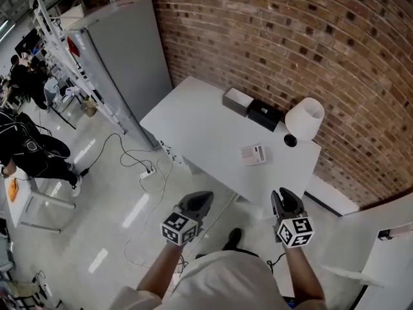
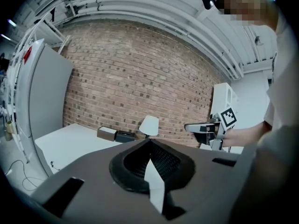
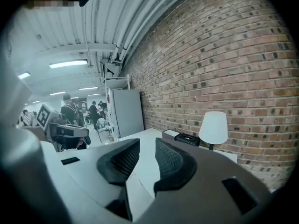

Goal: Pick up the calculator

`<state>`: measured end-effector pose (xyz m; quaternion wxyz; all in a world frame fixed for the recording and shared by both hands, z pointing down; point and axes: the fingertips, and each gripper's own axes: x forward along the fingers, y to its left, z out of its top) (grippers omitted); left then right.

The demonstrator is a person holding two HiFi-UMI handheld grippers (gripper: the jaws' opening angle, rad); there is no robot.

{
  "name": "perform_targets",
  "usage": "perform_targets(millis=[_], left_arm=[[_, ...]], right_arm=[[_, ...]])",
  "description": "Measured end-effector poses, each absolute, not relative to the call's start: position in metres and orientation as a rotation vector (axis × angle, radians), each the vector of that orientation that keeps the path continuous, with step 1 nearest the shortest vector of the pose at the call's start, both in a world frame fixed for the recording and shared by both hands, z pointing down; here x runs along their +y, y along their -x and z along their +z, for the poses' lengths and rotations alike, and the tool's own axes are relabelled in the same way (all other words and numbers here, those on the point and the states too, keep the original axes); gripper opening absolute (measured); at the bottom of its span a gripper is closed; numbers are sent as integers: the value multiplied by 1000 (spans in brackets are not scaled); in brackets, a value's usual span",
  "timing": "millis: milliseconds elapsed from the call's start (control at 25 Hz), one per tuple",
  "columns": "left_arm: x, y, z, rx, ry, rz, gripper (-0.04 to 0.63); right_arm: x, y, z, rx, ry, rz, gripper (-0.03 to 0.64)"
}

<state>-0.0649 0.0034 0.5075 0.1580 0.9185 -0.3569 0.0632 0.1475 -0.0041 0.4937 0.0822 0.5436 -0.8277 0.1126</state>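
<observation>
One calculator (image 1: 253,154) is seen lying flat on the white desk (image 1: 193,121), towards the near edge and well apart from everything else, so a clear approach is judged to be possible. One white table lamp (image 1: 304,118) and two boxes, a grey box (image 1: 237,100) and a black box (image 1: 264,115), are kept back by the brick wall (image 1: 290,37). Two claws are held short of the desk, aimed at it. The left claw (image 1: 195,202) is pressed together and empty. The right claw (image 1: 286,202) is spread with nothing between its jaws, probably in readiness for the calculator.
</observation>
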Motion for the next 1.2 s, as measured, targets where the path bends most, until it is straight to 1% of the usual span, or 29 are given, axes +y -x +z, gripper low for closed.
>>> perform_targets(millis=[520, 1000, 1200], left_arm=[[-88, -8, 511, -1084, -2596, 220, 11], [-142, -20, 540, -1009, -2576, 313, 11], [-185, -21, 561, -915, -2599, 348, 12]], right_arm=[[-110, -207, 512, -2529, -1517, 389, 118], [-165, -227, 548, -2443, -1532, 515, 123], [-195, -221, 583, -2355, -1555, 600, 126]])
